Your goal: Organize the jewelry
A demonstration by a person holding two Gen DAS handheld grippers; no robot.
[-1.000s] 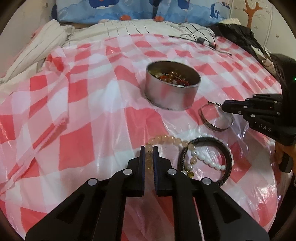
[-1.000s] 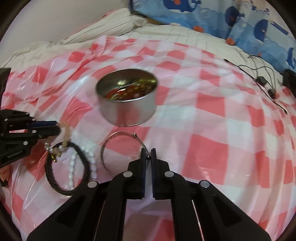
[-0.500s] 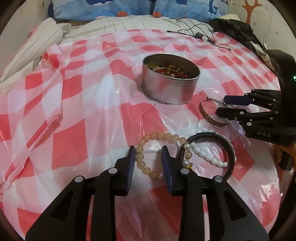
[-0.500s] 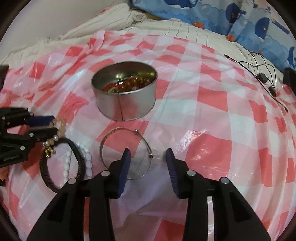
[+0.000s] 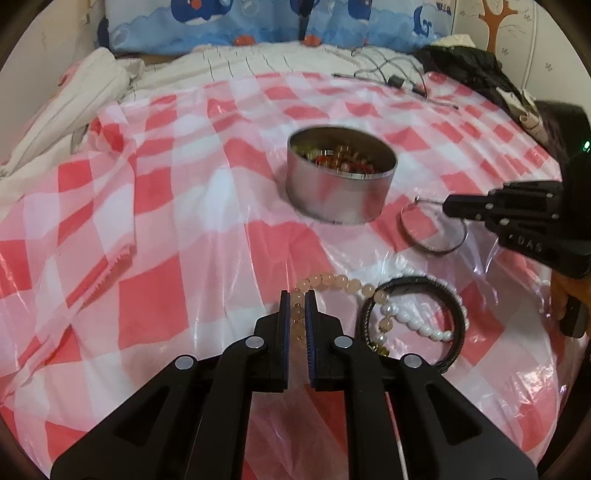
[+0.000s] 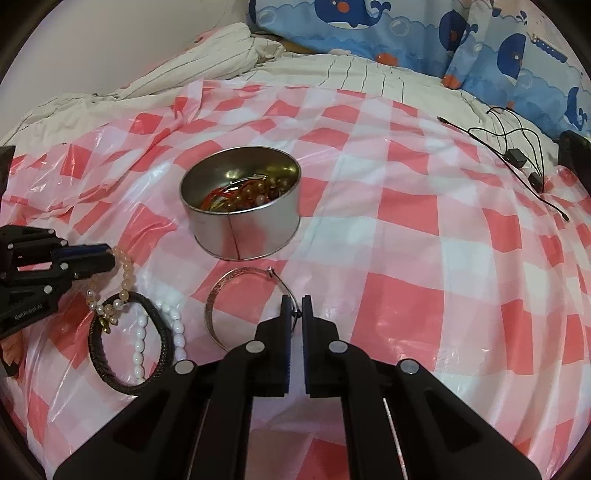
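A round silver tin (image 5: pixel 341 179) (image 6: pixel 242 212) holding several beaded pieces stands on the red-and-white checked plastic sheet. My left gripper (image 5: pixel 296 306) is shut on the peach bead bracelet (image 5: pixel 328 282), also seen in the right wrist view (image 6: pixel 125 273). My right gripper (image 6: pixel 294 312) is shut on the wire side of the silver bangle (image 6: pixel 229 299) (image 5: pixel 432 229). A black braided bracelet (image 5: pixel 417 319) (image 6: pixel 129 343) and a white pearl bracelet (image 5: pixel 417 325) (image 6: pixel 155 332) lie overlapped between the grippers.
The checked sheet (image 6: pixel 406 258) covers a bed. Striped bedding (image 5: pixel 92 103) is bunched at the left, whale-print pillows (image 6: pixel 406 33) at the back. A black cable (image 6: pixel 517 155) lies far right, dark clothing (image 5: pixel 472 70) beyond it.
Half a second ago both grippers were open over their pieces. Now each has shut: the left on the peach bead bracelet, the right on the silver bangle.
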